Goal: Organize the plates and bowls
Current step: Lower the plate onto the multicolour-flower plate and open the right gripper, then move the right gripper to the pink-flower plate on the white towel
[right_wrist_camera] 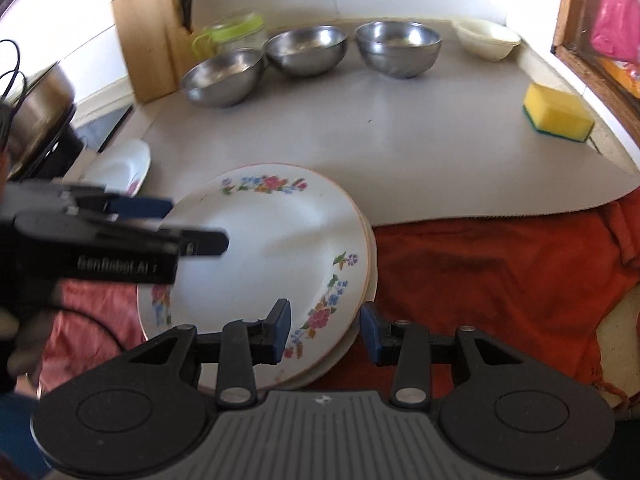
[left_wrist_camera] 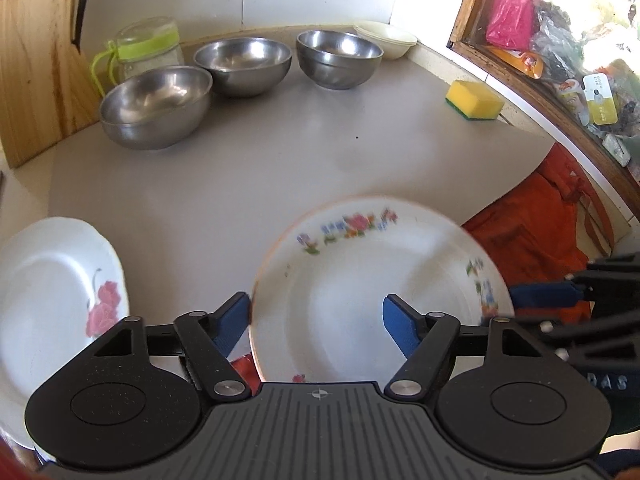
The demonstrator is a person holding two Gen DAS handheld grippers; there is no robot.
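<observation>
A floral plate [left_wrist_camera: 360, 280] tops a small stack of plates [right_wrist_camera: 272, 248] on an orange cloth [right_wrist_camera: 500, 280]. My left gripper [left_wrist_camera: 316, 328] is open, its jaws astride the stack's left rim; it also shows in the right wrist view [right_wrist_camera: 160, 224]. My right gripper [right_wrist_camera: 325, 330] is open, its jaws astride the stack's right rim, and its finger [left_wrist_camera: 544, 294] shows in the left wrist view. A white rose plate [left_wrist_camera: 56, 300] lies apart to the left [right_wrist_camera: 120, 168]. Three steel bowls [left_wrist_camera: 156, 108] [left_wrist_camera: 244, 64] [left_wrist_camera: 338, 58] and cream bowls [left_wrist_camera: 386, 38] line the back.
A yellow sponge [left_wrist_camera: 474, 100] sits at the right by the wooden window frame [left_wrist_camera: 532, 92]. A knife block [right_wrist_camera: 148, 36] and a green-lidded jar [left_wrist_camera: 148, 48] stand back left. A pot [right_wrist_camera: 36, 108] sits on a stove at far left. A grey mat [right_wrist_camera: 360, 140] covers the counter.
</observation>
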